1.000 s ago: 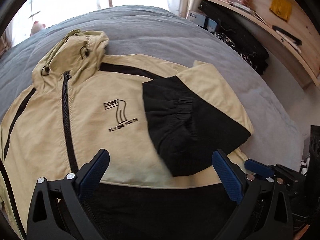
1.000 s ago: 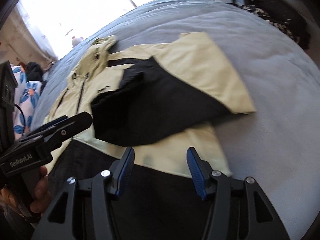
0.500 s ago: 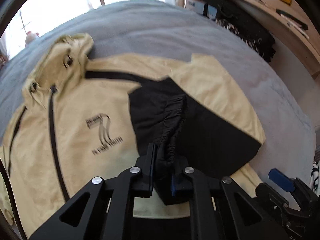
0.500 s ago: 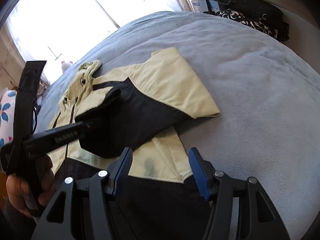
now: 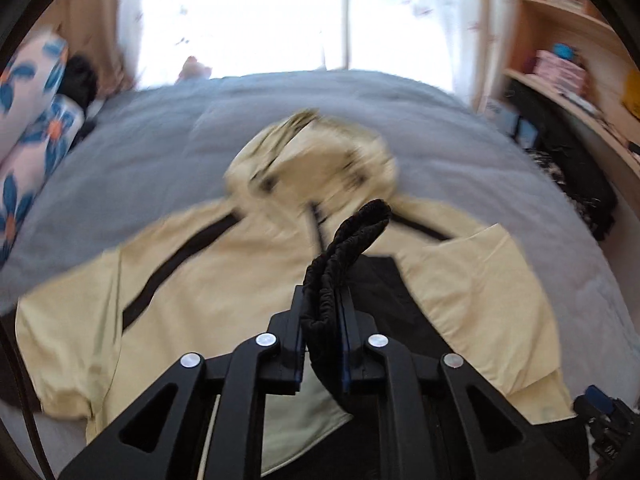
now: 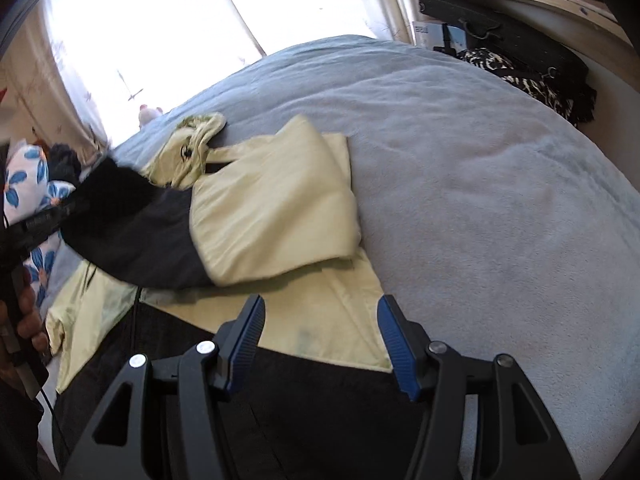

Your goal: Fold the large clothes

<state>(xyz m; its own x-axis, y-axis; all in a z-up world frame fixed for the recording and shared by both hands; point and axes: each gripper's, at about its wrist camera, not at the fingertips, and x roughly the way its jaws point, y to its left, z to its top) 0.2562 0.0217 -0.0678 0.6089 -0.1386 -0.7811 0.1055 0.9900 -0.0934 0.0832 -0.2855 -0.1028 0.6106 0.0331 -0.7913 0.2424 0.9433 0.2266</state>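
Jacket (image 5: 200,288) mid-bed (image 6: 500,168), cuff (image 5: 344,264) pinched in left claw (image 5: 322,320)

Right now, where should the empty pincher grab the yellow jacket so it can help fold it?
Probably the jacket's near right corner of the yellow panel, where it meets the black hem. It lies flat on the bed just ahead of the open right gripper, so come from above and pinch the edge.

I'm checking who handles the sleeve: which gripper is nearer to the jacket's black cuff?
Left. The left gripper is clamped on the black cuff, lifting the sleeve across the jacket. The right gripper hangs open over the jacket's lower hem, clear of the cuff.
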